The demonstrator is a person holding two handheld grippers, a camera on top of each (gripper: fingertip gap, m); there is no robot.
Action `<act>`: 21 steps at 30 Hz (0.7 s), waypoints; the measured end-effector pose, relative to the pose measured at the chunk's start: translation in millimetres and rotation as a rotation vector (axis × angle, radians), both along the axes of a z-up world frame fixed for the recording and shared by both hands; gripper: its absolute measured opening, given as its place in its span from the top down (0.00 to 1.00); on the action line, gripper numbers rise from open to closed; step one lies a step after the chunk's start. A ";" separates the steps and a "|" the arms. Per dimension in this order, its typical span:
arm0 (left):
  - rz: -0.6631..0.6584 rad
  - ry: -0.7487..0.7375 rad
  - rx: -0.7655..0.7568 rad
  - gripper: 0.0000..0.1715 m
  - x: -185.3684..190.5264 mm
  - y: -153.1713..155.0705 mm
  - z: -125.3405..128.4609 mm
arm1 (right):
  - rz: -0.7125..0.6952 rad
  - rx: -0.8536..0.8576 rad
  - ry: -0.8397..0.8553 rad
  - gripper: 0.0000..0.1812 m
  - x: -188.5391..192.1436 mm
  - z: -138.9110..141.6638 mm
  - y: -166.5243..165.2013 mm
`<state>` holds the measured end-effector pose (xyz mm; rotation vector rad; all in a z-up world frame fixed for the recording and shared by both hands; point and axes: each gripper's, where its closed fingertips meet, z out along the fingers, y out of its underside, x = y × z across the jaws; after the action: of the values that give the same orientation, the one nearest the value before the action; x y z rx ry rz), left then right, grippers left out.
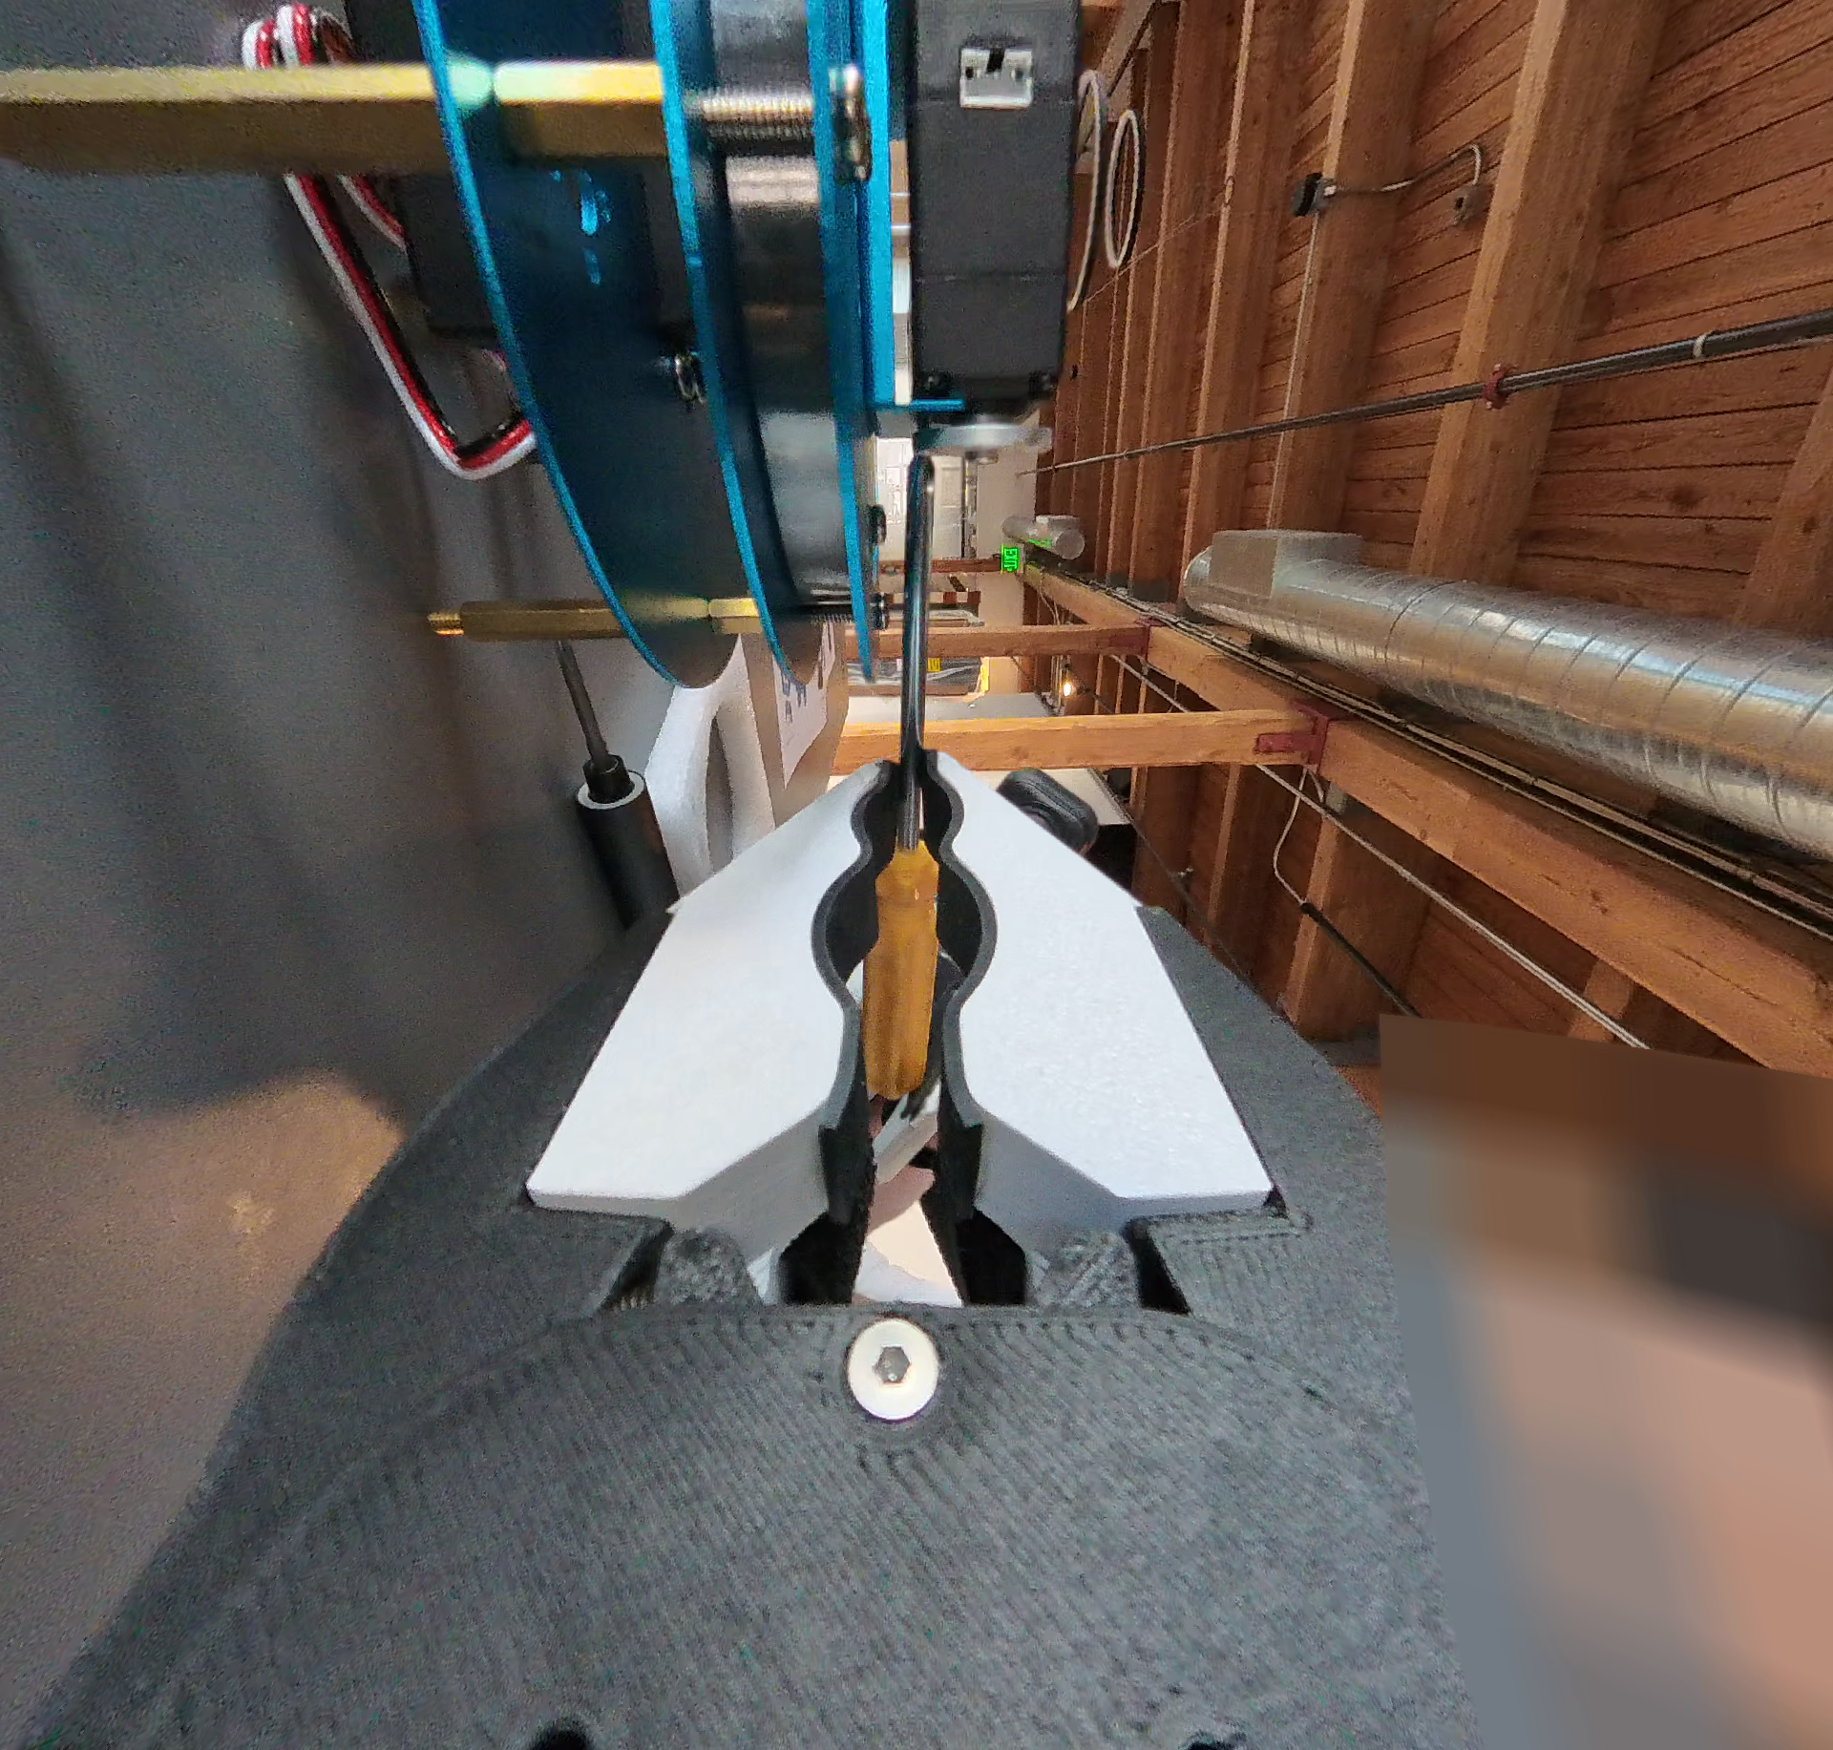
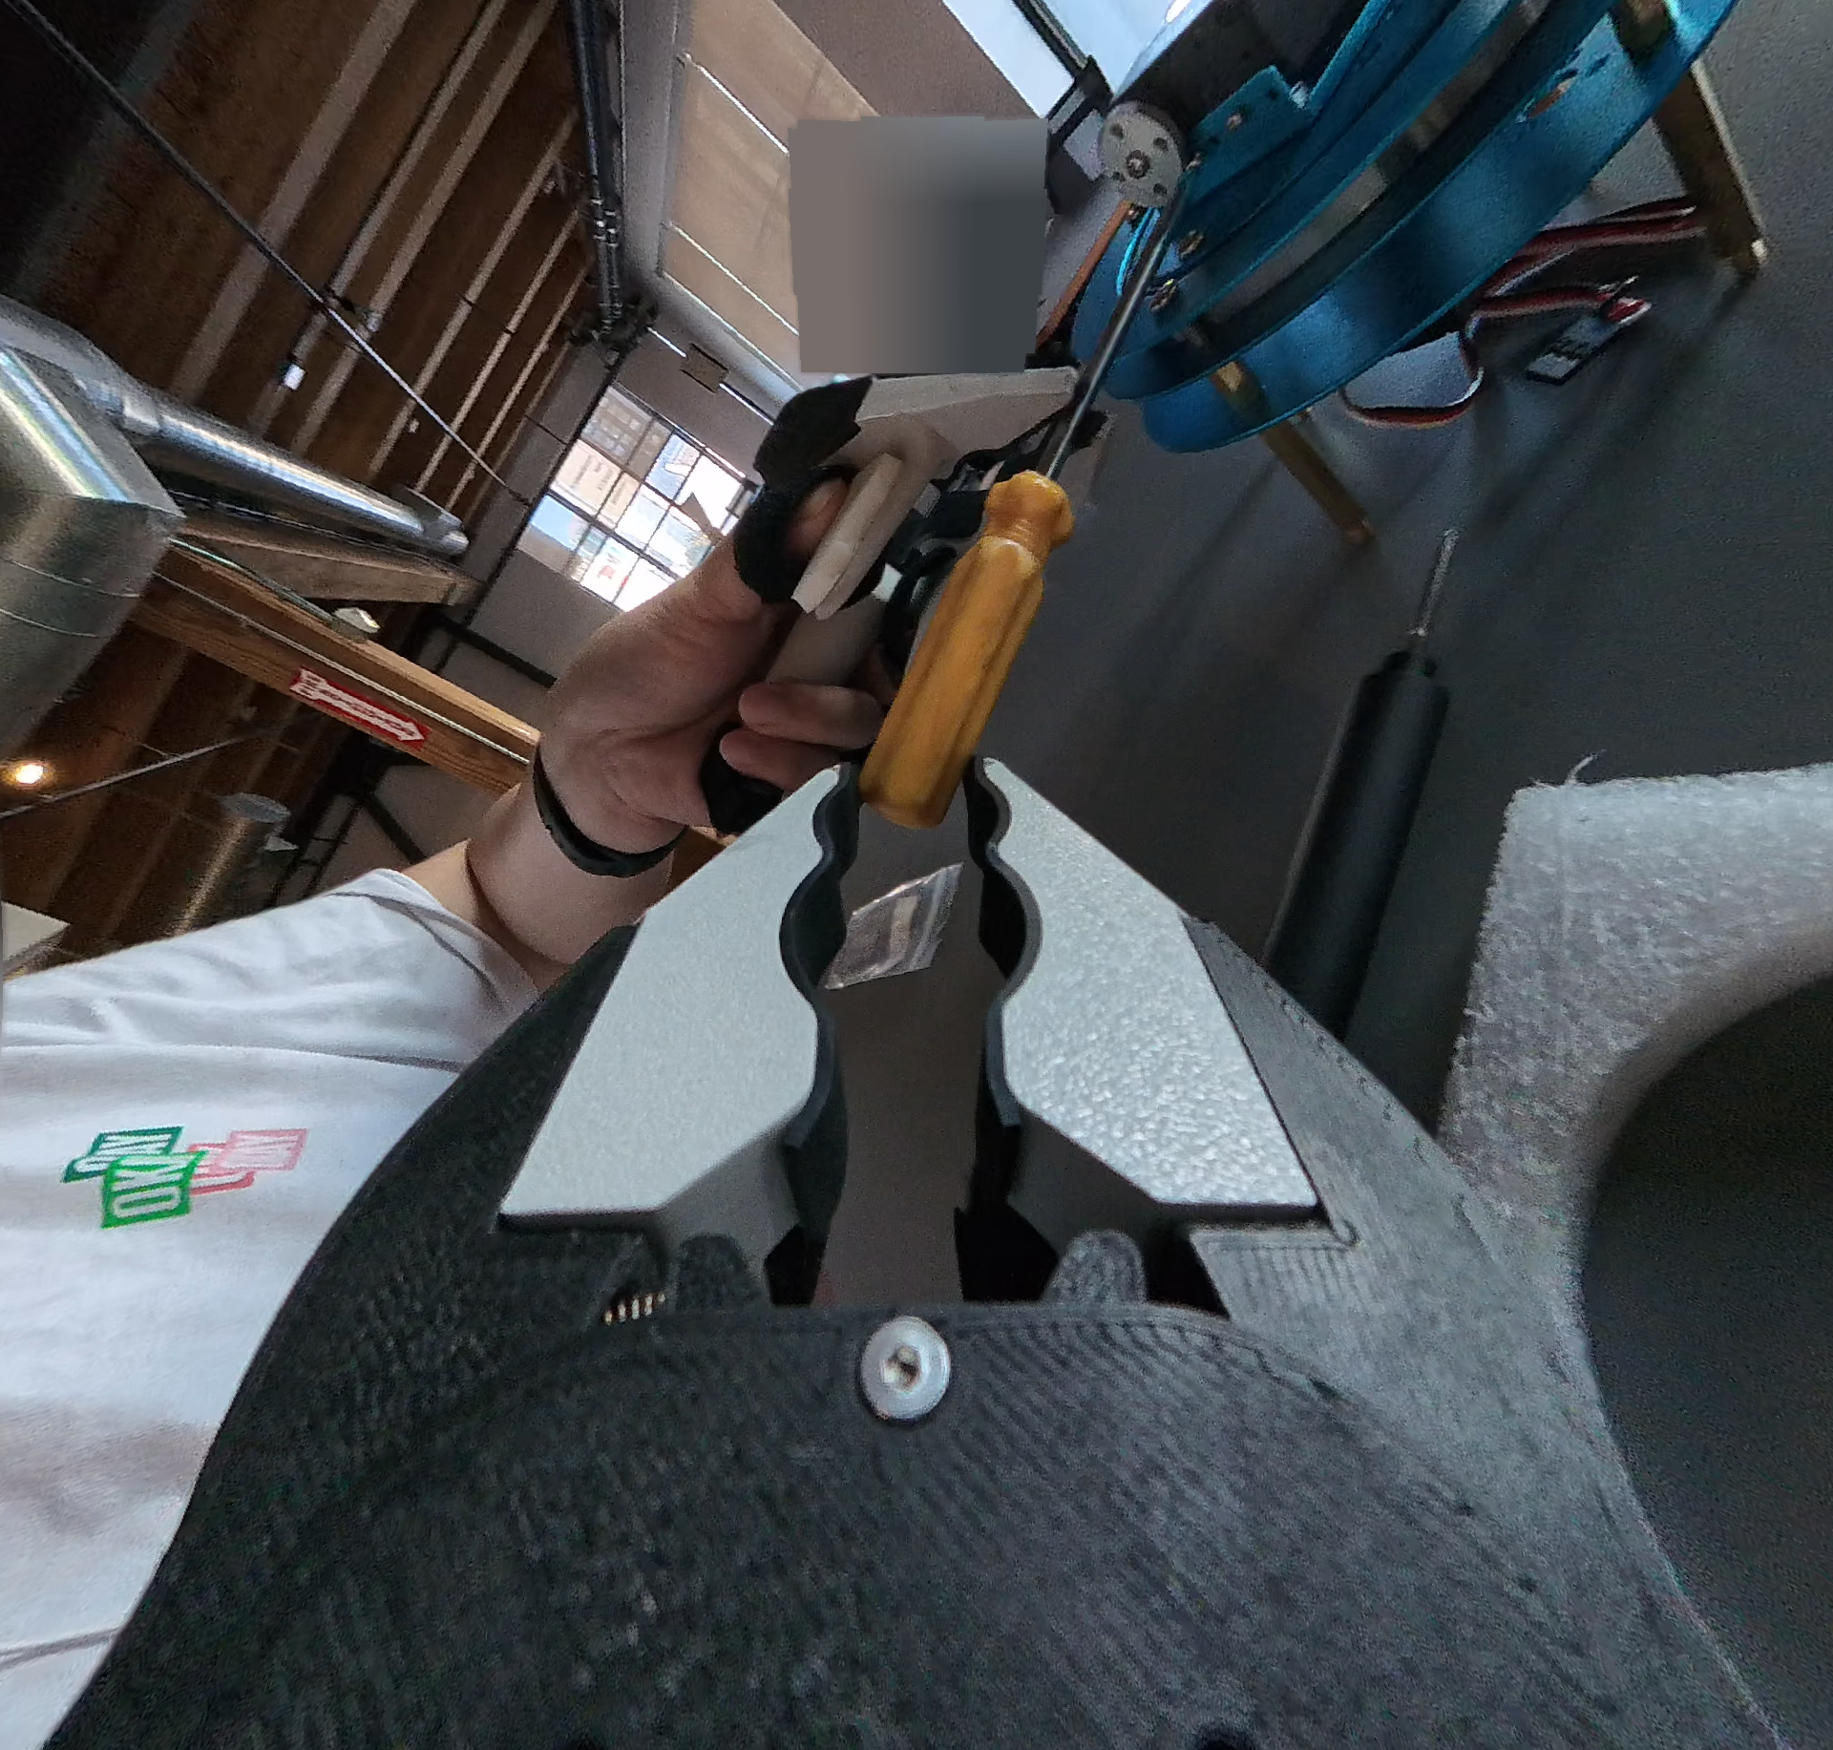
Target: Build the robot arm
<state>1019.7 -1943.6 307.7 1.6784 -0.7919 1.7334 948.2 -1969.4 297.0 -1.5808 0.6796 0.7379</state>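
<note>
My left gripper (image 1: pixel 908 775) is shut on the thin metal shaft of a screwdriver (image 1: pixel 898 978), whose amber handle lies between the fingers. The shaft tip meets a silver disc (image 1: pixel 982 438) under a black servo (image 1: pixel 992 195) on a device of round blue plates (image 1: pixel 595 363). In the right wrist view a hand (image 2: pixel 645 710) holds the left gripper (image 2: pixel 1066 388) on the shaft. My right gripper (image 2: pixel 913 780) closes its tips on the butt end of the amber screwdriver handle (image 2: pixel 962 651). The blue device (image 2: pixel 1389 165) is at the upper right.
Grey cloth (image 2: pixel 1240 611) lies under everything. On it are a black tool (image 2: pixel 1389 760), a white foam piece (image 2: pixel 1637 958) and a small clear bag (image 2: pixel 893 919). Brass standoffs (image 1: pixel 248 115) and red-white wires (image 1: pixel 397 393) stick out of the device. A person's white sleeve (image 2: pixel 198 1107) is at the left. The tips of one gripper are about 8 centimetres away from the tips of the other.
</note>
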 end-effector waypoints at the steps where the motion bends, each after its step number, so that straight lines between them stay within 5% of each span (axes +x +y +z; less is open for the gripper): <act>1: -0.002 0.004 -0.004 0.99 -0.2 0.4 0.0 | 0.001 0.006 0.009 0.89 -0.7 0.4 1.1; 21: -0.064 0.022 -0.017 0.99 -1.3 6.4 3.2 | 0.027 0.010 0.126 0.85 -10.3 7.8 11.4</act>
<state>1018.4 -1937.2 310.9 1.6403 -0.8101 1.6708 937.9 -1957.9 304.8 -1.5462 0.7468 0.8654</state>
